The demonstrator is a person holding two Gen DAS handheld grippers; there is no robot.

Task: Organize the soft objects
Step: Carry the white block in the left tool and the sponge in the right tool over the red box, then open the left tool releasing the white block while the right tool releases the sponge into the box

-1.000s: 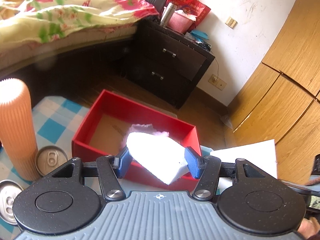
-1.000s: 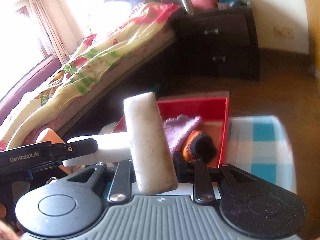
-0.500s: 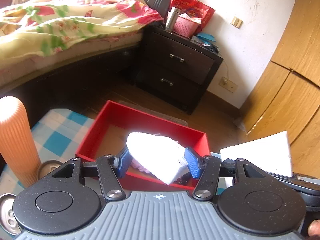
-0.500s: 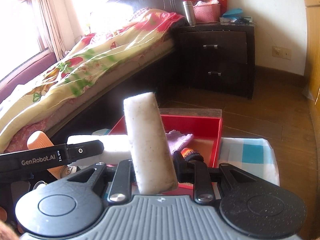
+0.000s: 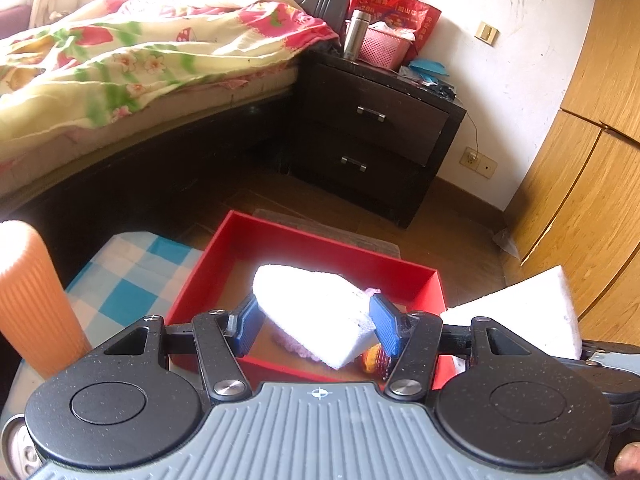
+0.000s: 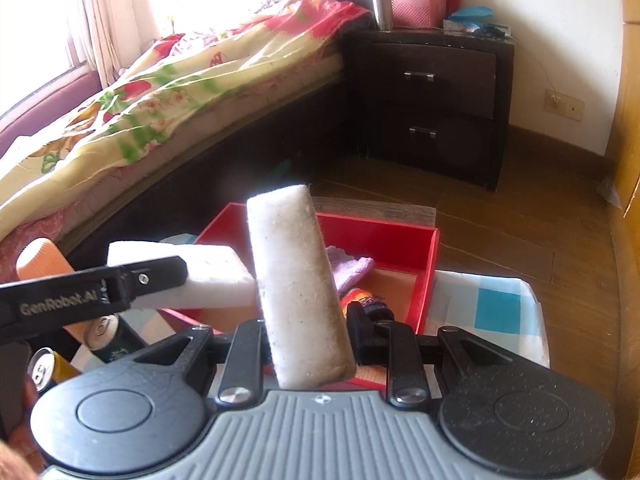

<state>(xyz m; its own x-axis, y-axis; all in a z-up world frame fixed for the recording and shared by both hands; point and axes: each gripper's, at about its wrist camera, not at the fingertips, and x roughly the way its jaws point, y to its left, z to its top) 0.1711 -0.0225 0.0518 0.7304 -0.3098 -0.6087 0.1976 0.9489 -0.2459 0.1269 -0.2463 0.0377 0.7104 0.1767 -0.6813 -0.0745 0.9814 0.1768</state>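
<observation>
**Both sponges carried further over the red box**

The left gripper (image 5: 316, 328) has drifted sideways with its white sponge (image 5: 316, 312), so the sponge now hangs further over the red box (image 5: 280, 232) than a second ago. The orange ribbed cup (image 5: 28, 300) and the cans (image 6: 44, 368) have slid toward the left edge of its view. The right gripper (image 6: 308, 340) has moved along with its speckled sponge (image 6: 296, 280), which now shows more beside the left gripper. The purple cloth (image 6: 348, 268) and the orange-and-black thing (image 6: 360, 296) in the box have come nearer.
</observation>
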